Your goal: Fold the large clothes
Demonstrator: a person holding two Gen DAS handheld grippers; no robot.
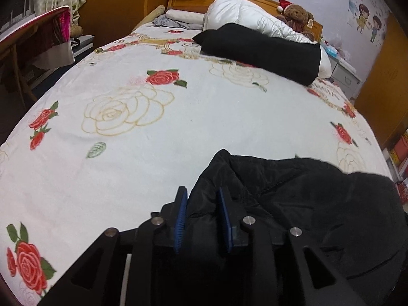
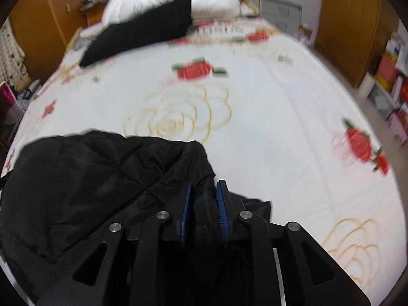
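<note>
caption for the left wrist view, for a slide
Left gripper clamps black quilted jacket edge over rose-print bed.

A rose-print bed (image 1: pixel 153 153) carries a black jacket (image 1: pixel 306 191), black pillow (image 1: pixel 262 51) and, seemingly, a white duvet (image 1: pixel 244 15).

The jacket (image 1: pixel 293 204) lies on the bedspread (image 1: pixel 153 153) between my left gripper (image 1: pixel 201 211) and right gripper (image 2: pixel 204 204), with the pillows (image 1: pixel 242 17) beyond it by the headboard (image 1: pixel 193 0).
</note>
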